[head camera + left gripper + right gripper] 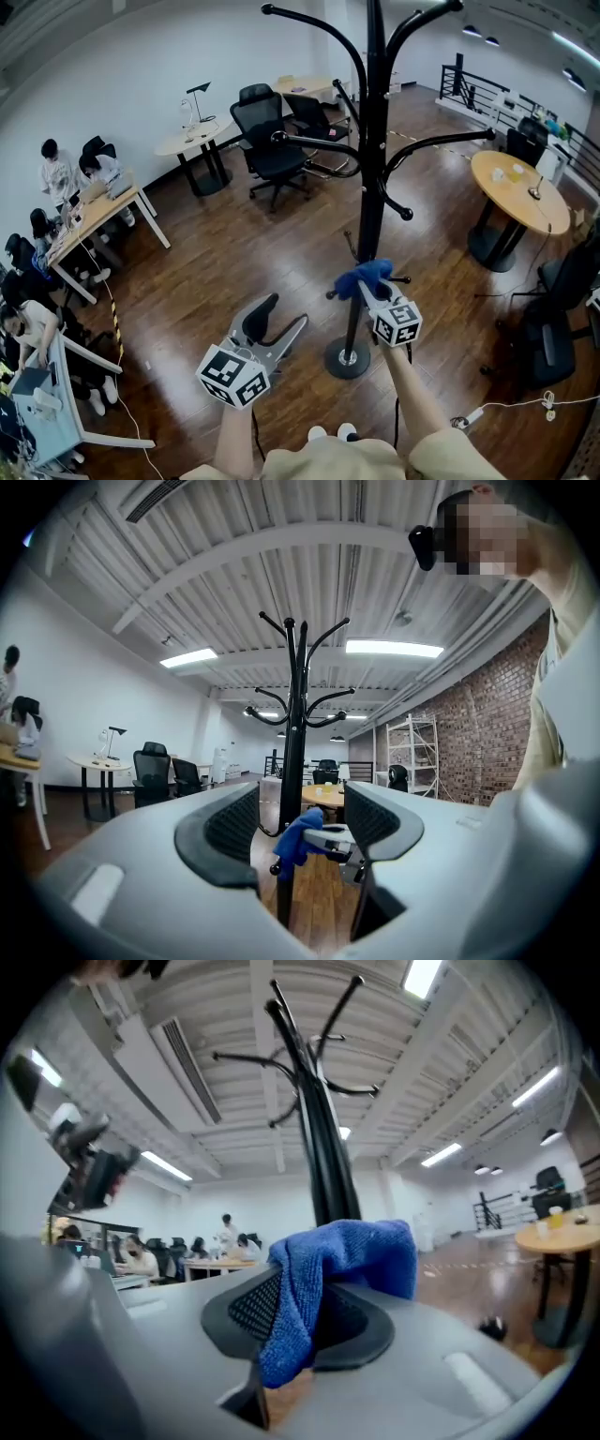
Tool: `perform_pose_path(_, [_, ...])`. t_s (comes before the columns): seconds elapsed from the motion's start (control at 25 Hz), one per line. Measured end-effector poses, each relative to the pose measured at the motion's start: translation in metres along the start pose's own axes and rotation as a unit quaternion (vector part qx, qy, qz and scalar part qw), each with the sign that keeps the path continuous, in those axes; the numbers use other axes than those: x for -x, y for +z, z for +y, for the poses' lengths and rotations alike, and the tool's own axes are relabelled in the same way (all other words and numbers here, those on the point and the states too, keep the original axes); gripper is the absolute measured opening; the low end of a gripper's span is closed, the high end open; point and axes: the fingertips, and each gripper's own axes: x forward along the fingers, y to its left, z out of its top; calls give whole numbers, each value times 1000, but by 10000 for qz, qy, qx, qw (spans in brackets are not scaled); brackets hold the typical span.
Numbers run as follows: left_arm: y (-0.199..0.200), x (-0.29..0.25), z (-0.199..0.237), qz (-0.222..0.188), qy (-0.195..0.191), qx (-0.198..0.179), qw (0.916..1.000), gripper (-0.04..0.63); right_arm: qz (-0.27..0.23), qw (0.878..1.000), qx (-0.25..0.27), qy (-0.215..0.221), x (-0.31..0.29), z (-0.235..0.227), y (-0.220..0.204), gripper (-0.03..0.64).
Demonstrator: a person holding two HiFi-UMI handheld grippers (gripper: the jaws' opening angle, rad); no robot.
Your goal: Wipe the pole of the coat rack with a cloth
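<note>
Looks mid-task, prob. early. Clenched on a bunched blue cloth (366, 274) w/ the right gripper (373, 287), fabric spilling over both jaws in the right gripper view. Held low against the black pole (373, 169) of the coat rack (319, 141), somewhat above the round base (348, 360) on the wood floor (234, 253). Touching or just beside: can't tell for sure from the head view. Nothing in the left gripper (278, 319): jaws spread wide, off to the left, apart from the rack.

Done so far, as judged: cloth picked up & brought to the pole. Can't judge which stretches are wiped, w/ no dust line or streak visible. Prob. left: most of the shaft above the cloth, up to the hook arms, plus the short bit down to the base.

Re writing: no brand, label or legible text anywhere. Only black-and-white square markers on the gripper cubes, no letters.
</note>
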Motion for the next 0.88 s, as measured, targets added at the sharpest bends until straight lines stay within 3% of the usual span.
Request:
perform_pose_path(0.08, [-2,-2,-2,-31,-45,32,10000,264,-521,9961,601,388,11,30,60,80])
perform_pose_path(0.2, [-5,-6,-3,-57,-75,78,9999,263,-1063,9823,1499,367,11,53,147,80])
perform_pose_path(0.28, [-6,-8,-6,-54,-117,93,9999,262,-1083,9767,1845,165,-1,53,183,80])
perform_pose_path(0.4, [-6,-6,-8,-67,-123,92,9999,262,-667,9716,2270,-97,-29,42,203,81])
perform_pose_path(0.56, [-3,4,3,-127,59,108,9998,262,-171,9729,2307,-30,-44,37,178,80])
perform_pose_path(0.88, [2,27,30,-228,464,150,9986,258,1624,9740,1579,76,-50,13,5,78])
